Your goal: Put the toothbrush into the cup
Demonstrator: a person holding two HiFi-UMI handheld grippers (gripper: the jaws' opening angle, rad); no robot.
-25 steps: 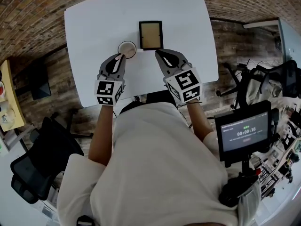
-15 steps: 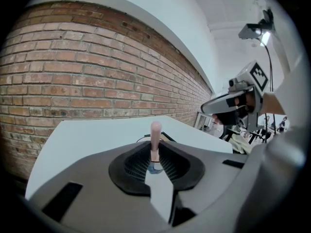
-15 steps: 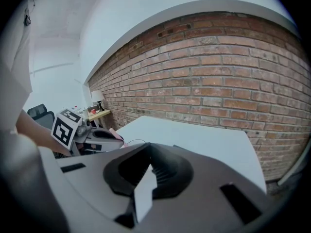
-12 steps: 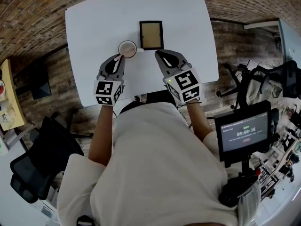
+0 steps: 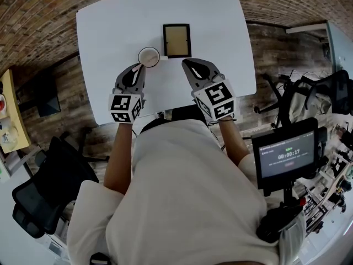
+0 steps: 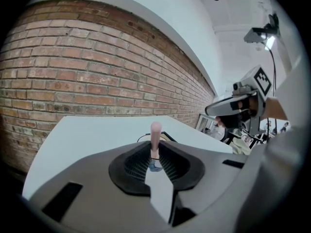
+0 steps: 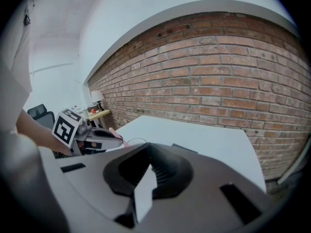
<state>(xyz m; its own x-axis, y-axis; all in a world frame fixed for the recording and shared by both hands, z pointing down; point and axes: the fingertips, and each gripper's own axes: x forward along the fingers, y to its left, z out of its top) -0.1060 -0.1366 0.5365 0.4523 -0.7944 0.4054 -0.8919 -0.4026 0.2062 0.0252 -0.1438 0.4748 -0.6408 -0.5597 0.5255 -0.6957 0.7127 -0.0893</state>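
The left gripper [image 6: 154, 152] is clenched on the toothbrush [image 6: 155, 134]: in its own view the jaws pinch the lower part of the pink handle, which stands up out of them with its rounded end topmost, and a bit of blue shows at the pinch point. From the head view, the toothbrush [image 5: 138, 68] pokes out at the tip of the left gripper [image 5: 138, 70], just on the person's side of the cup [image 5: 149, 57] and close to its rim, though not yet over the opening. The cup stands upright and open on the white table [image 5: 110, 26], and nothing can be seen inside it. A dark-edged picture frame [image 5: 177, 41] lies flat just to the right of the cup, on its far side. The right gripper [image 5: 188, 64] sits further right of the cup, near the frame's close edge; its own view shows the jaws of the right gripper [image 7: 146, 171] pressed together with nothing between them. The step in hand looks like the carry to the cup. The next move calls for bringing the brush over the opening, tipping it so one end points down, lowering it inside and only then letting go, without knocking the rim.
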